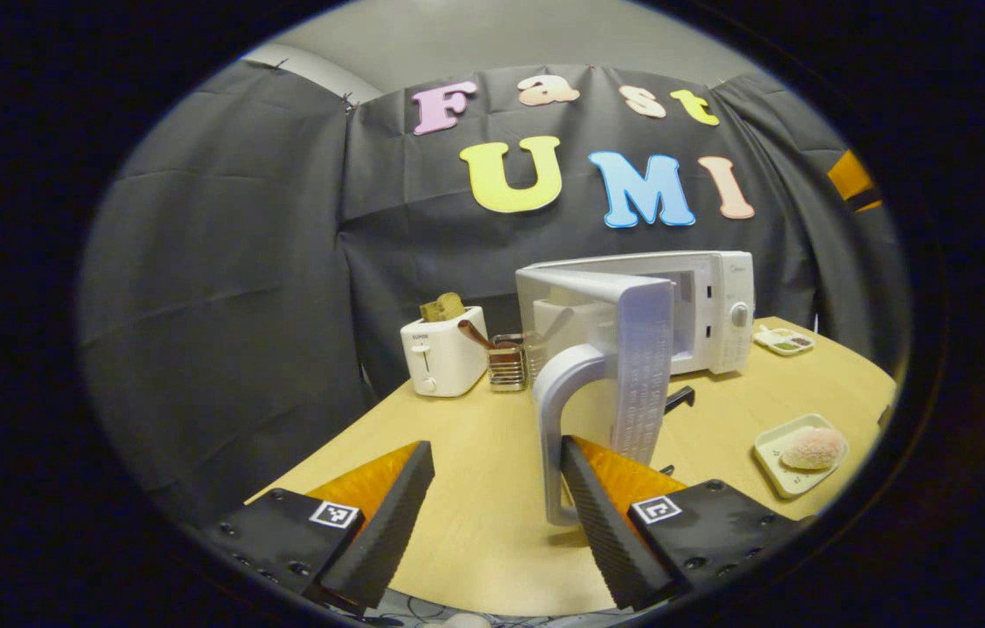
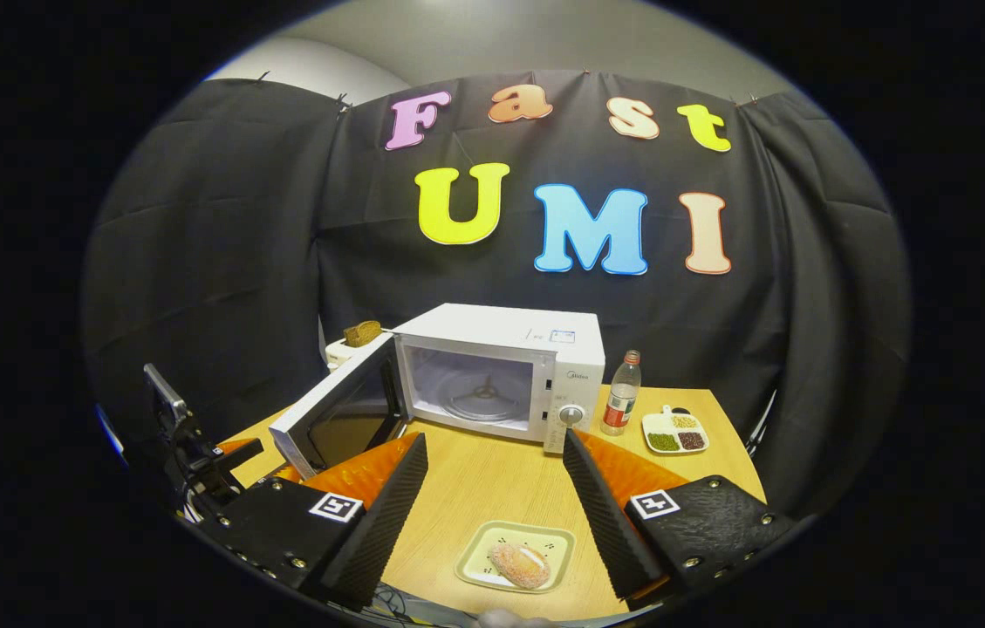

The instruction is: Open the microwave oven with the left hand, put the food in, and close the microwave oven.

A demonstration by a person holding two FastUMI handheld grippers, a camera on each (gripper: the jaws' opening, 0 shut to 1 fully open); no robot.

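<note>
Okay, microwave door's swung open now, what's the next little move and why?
Probably lower the right gripper onto the plate with the food and close on its rim. The microwave door stands wide open, the turntable inside is bare, and the right gripper hangs open just above the plate. The left gripper is open beside the door handle, not gripping it.
</note>
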